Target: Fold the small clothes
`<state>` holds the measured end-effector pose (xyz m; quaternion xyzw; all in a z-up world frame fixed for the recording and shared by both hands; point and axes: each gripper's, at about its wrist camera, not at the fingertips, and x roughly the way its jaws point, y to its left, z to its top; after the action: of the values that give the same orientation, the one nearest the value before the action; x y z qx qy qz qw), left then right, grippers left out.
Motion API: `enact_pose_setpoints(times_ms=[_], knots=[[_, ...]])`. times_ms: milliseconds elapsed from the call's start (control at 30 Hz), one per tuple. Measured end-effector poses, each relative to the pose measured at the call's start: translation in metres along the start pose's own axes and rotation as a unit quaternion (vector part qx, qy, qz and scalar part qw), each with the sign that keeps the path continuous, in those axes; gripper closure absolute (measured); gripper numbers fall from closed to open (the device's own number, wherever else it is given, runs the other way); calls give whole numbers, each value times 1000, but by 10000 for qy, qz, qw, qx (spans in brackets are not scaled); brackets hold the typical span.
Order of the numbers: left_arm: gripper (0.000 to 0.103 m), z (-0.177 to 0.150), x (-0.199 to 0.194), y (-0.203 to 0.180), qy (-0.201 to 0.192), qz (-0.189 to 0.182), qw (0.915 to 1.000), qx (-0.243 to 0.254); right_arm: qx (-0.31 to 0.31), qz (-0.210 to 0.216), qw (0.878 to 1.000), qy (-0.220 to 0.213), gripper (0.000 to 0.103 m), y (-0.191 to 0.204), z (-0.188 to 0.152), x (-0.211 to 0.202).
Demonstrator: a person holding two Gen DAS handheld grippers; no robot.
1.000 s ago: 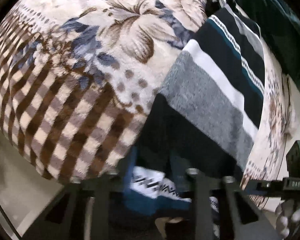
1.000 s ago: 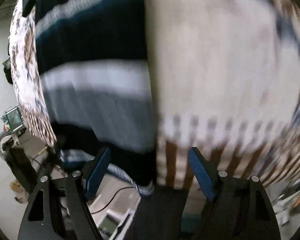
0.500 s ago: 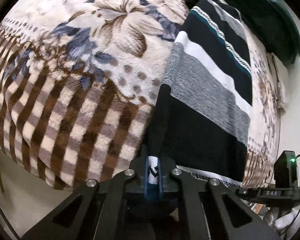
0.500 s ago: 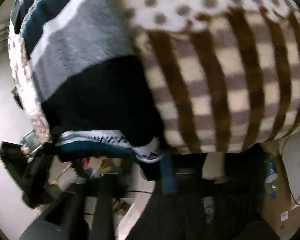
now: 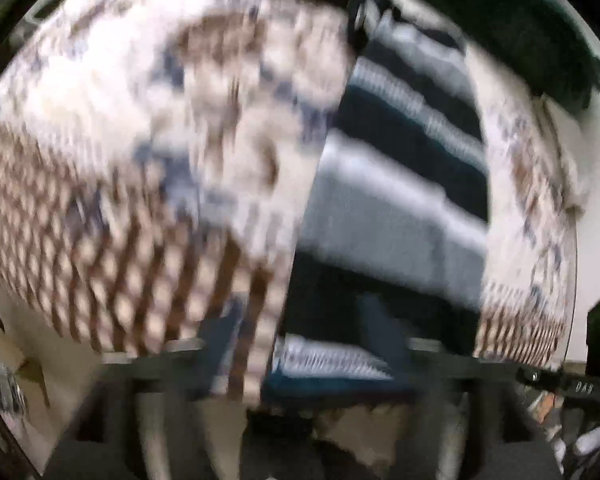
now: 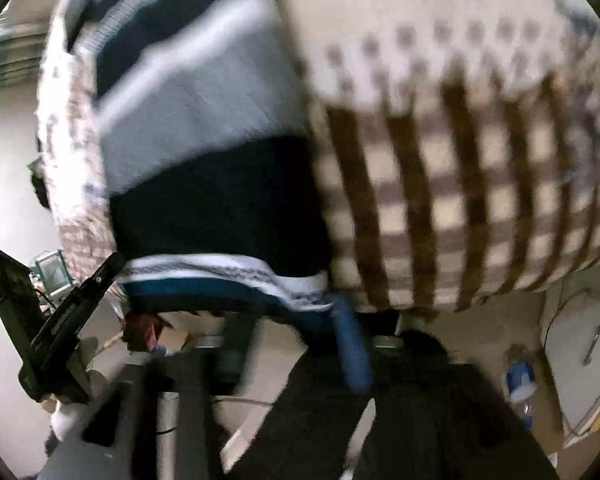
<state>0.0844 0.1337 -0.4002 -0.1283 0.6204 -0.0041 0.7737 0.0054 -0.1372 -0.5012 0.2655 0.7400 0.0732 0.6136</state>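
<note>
A striped knit garment (image 5: 396, 184), in black, grey, white and teal bands, lies on a floral and brown-checked blanket (image 5: 140, 140). Its patterned hem (image 5: 332, 360) hangs at the near edge. The left wrist view is blurred; my left gripper (image 5: 300, 344) stands open, its fingers spread either side of the hem. In the right wrist view the garment (image 6: 204, 128) lies on the left with its hem (image 6: 228, 276) at the blanket edge. My right gripper (image 6: 296, 336) is open, its blue pad (image 6: 352, 348) just under the hem corner.
The blanket (image 6: 460, 140) covers the surface and drops off at the near edge. A dark green cloth (image 5: 500, 20) lies at the far end. The other gripper's black body (image 6: 60, 320) is at the left. Floor clutter and a blue-labelled bottle (image 6: 520, 380) lie below.
My left gripper was shut on the hem half a second ago and is now open. Both views are blurred by motion. The garment lies folded lengthwise on the blanket.
</note>
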Motion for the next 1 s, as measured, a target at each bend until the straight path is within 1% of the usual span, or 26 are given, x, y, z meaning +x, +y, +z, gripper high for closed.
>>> enact_pose_setpoints(times_ms=[67, 133, 167, 200, 233, 267, 300, 333, 367, 433, 467, 500, 533, 600, 633, 667, 700, 767, 800, 833, 867, 900, 933, 1000], knots=[[12, 34, -11, -6, -296, -197, 9994, -33, -64, -42, 9996, -266, 31, 5, 4, -24], [12, 80, -4, -17, -479, -272, 9985, -36, 85, 41, 9986, -525, 31, 6, 18, -46], [12, 101, 0, -23, -568, -323, 9978, -47, 182, 113, 9979, -610, 31, 7, 28, -54], [12, 133, 7, -30, -723, -394, 9966, -49, 337, 179, 9967, -717, 31, 7, 46, -63], [12, 156, 14, -39, -816, -430, 9957, -20, 433, 207, 9957, -798, 31, 9, 64, -68], [12, 179, 20, -44, -900, -460, 9949, 37, 467, 204, 9950, -856, 31, 10, 86, -74], [12, 204, 29, -52, -961, -468, 9942, 122, 506, 159, 9933, -1028, 31, 14, 113, -84], [12, 233, 39, -62, -996, -488, 9936, 232, 507, 107, 9918, -1171, 31, 18, 133, -89], [12, 255, 48, -70, -1018, -520, 9928, 344, 505, 55, 9907, -1264, 31, 22, 151, -93], [12, 303, 74, -88, -1041, -495, 9912, 647, 535, -13, 9870, -1515, 31, 35, 204, -105], [12, 321, 86, -95, -1027, -485, 9905, 781, 541, -9, 9859, -1586, 31, 38, 226, -107], [12, 339, 98, -101, -1000, -380, 9901, 905, 571, 3, 9846, -1653, 31, 47, 260, -104], [12, 356, 112, -106, -980, -311, 9894, 1030, 589, 37, 9837, -1699, 31, 48, 285, -103], [14, 385, 142, -113, -836, -297, 9883, 1238, 611, 74, 9825, -1759, 31, 62, 339, -94], [24, 393, 150, -114, -811, -386, 9876, 1285, 607, 29, 9821, -1783, 31, 70, 364, -89], [70, 400, 158, -112, -794, -426, 9873, 1307, 596, 4, 9821, -1788, 31, 74, 383, -85], [96, 407, 170, -108, -657, -397, 9881, 1335, 579, 42, 9823, -1780, 31, 82, 403, -76], [96, 414, 179, -100, -619, -381, 9890, 1288, 544, 162, 9837, -1707, 31, 88, 428, -64], [96, 414, 183, -91, -609, -302, 9897, 1258, 544, 151, 9841, -1686, 31, 89, 439, -58], [96, 415, 188, -86, -557, -315, 9906, 1206, 516, 19, 9846, -1670, 31, 91, 449, -51], [95, 416, 191, -79, -522, -355, 9917, 1122, 492, -107, 9845, -1678, 34, 92, 454, -45], [94, 417, 193, -70, -501, -433, 9927, 1010, 491, -177, 9840, -1705, 43, 92, 458, -37], [93, 417, 195, -66, -478, -520, 9928, 971, 550, -320, 9830, -1720, 47, 89, 460, -35], [93, 416, 194, -62, -486, -602, 9927, 930, 702, -451, 9806, -1773, 47, 79, 454, -35]])
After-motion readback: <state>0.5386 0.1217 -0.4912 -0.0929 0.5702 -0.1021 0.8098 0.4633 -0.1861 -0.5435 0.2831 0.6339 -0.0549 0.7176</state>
